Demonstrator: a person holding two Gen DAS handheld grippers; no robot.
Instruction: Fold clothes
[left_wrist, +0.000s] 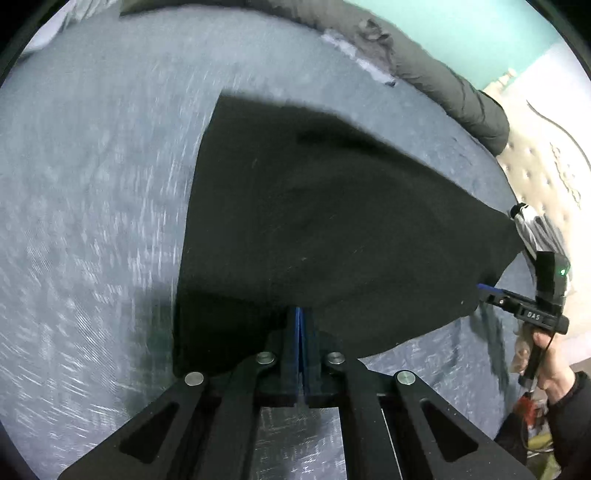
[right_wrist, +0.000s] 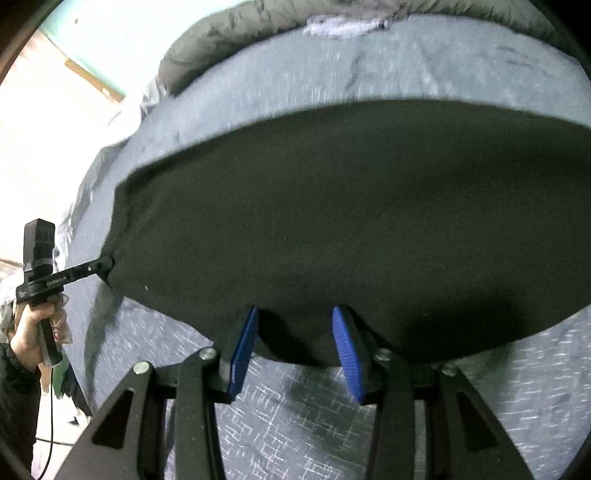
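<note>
Left wrist view: one black cloth (left_wrist: 332, 221) on blue-grey bed cover (left_wrist: 92, 184). Left gripper (left_wrist: 302, 321) pinched tight on cloth's near edge.

Right wrist view: right gripper (right_wrist: 295, 332) fingers apart, cloth edge between, not squeezed.

A big bed (left_wrist: 92, 184) carries everything here. It is covered with a grey-blue sheet (right_wrist: 295, 424) that has lots of tiny white marks on it, like little scratches. A black piece of clothing (left_wrist: 314, 221) is spread out over the middle of the bed. Most of it lies on the sheet, but its near edge is lifted up a bit. Along the far side of the bed lies a puffy dark grey blanket (left_wrist: 443, 77), rolled up long like a sausage. It touches the sheet all along that far edge. Just beside the blanket there is a small white patch (left_wrist: 354, 55) on the sheet.
</note>
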